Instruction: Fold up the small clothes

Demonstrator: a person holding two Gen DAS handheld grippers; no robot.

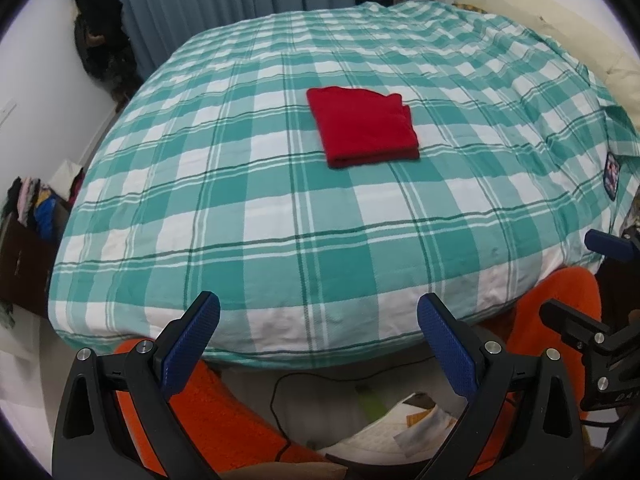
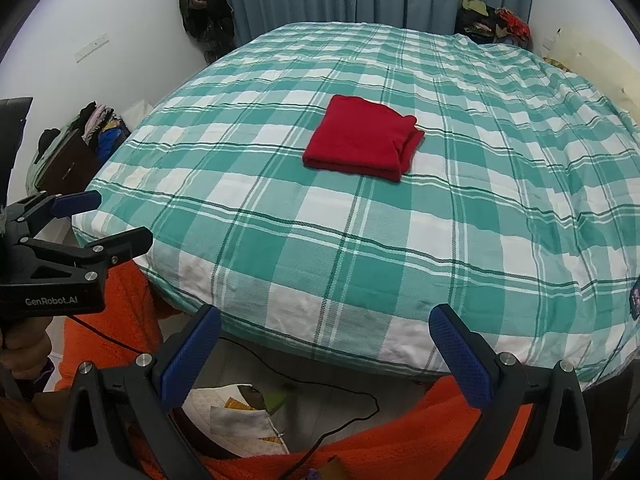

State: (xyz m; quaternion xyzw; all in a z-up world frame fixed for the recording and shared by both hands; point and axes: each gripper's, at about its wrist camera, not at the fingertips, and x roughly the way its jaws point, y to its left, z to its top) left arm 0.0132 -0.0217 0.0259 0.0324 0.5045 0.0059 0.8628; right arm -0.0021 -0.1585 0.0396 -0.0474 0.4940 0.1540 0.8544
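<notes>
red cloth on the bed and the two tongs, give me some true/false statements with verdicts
1. The red cloth lies folded into a compact rectangle on the plaid bedspread. True.
2. The left tongs are clamped on the cloth. False: they are open and empty, held back at the near edge of the bed, apart from the cloth.
3. The right tongs are open with nothing between the fingers. True.
4. The bedspread is plain blue. False: it is a green and white check.
5. A second garment lies beside the red cloth on the bedspread. False: only the one red cloth lies in the middle of it.
</notes>
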